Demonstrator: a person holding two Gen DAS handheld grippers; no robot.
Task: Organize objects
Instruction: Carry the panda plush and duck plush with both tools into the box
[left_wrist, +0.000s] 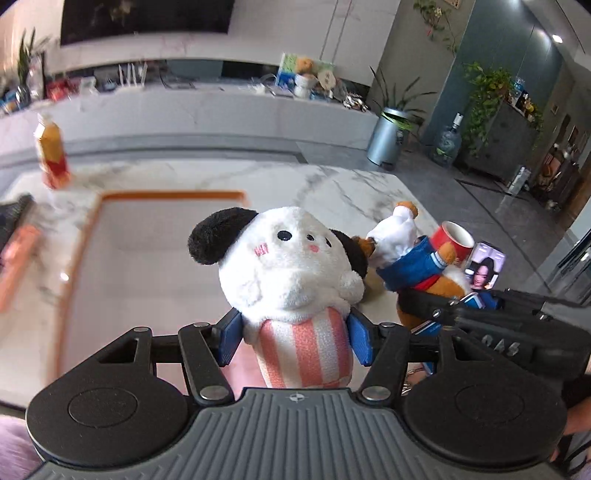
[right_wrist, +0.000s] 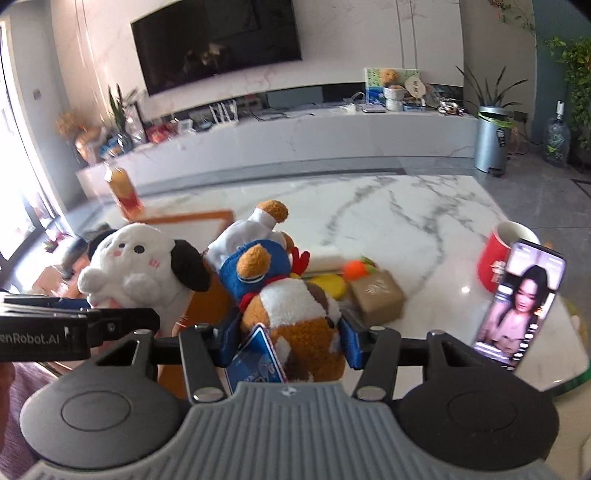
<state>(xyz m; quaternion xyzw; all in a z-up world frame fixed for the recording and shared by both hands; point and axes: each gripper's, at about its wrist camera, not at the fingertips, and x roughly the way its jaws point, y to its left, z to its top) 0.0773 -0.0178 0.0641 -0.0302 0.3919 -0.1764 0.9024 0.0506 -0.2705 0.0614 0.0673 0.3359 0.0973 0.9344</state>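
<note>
The white plush dog (left_wrist: 291, 266) is being held at frame centre, clamped by its striped base in the left gripper (left_wrist: 293, 338), head kept clear. The brown plush (right_wrist: 295, 314) is being gripped at its body by the right gripper (right_wrist: 288, 341), lower centre. Both are being carried above the marble table (right_wrist: 406, 221), presumably toward the orange-rimmed tray (left_wrist: 166, 195) at left.

Left gripper (right_wrist: 55, 334) side: we read "enRobot.AI" in white letters — the start is cut off by the picture's edge.
Right gripper (left_wrist: 502, 347) body: we make out raised marks like "OAS" — uncertain.
Red mug (right_wrist: 495, 264): a pale mark, too blurred for us to read.
Blue tag (right_wrist: 255, 356) on the brown plush toy (right_wrist: 295, 317): print unreadable.
</note>
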